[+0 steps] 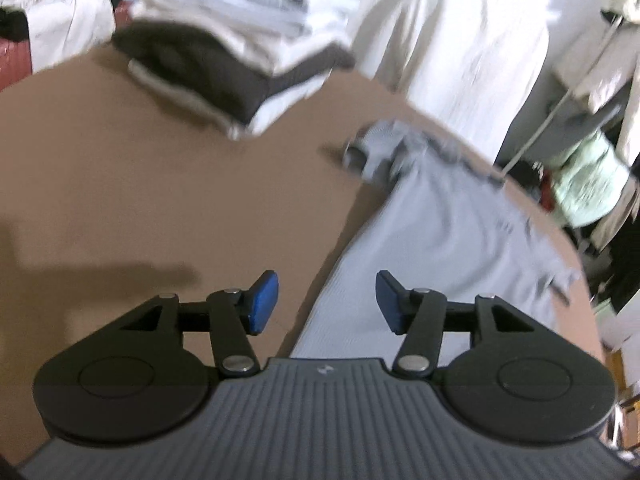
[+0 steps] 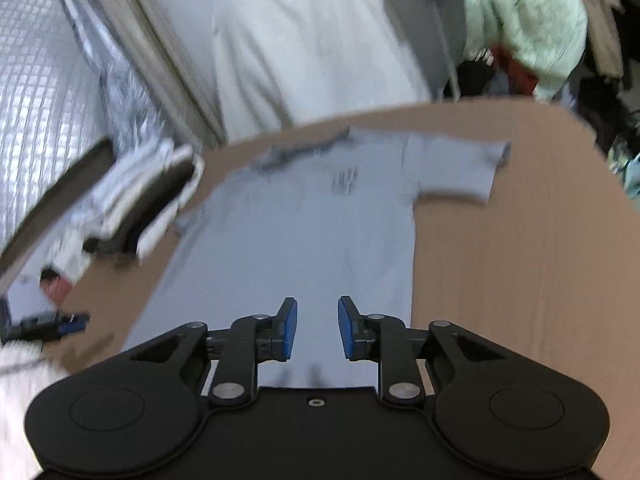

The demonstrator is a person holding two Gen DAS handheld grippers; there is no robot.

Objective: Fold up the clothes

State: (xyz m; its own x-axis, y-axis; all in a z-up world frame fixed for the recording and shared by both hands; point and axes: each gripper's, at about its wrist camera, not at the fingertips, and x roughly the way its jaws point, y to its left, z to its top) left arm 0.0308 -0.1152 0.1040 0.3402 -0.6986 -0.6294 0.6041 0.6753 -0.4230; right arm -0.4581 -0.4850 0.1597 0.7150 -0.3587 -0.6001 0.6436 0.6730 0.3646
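A brown table (image 2: 520,260) holds a light blue T-shirt (image 2: 304,232) lying flat in the middle, collar toward twelve o'clock. A stack of folded clothes (image 1: 236,52) sits at ten o'clock. The left gripper (image 1: 326,302) and right gripper (image 2: 317,328) hang above the shirt, both open with nothing between their blue pads (image 2: 290,330).

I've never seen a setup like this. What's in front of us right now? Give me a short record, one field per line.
surface: brown table
garment being worked on: light grey T-shirt, spread flat, one short sleeve out to the side
finished work: stack of folded clothes at the table's far side
left hand-held gripper: open, nothing between its blue pads
right hand-held gripper: open, empty, above the shirt's lower part
image quality: blurred
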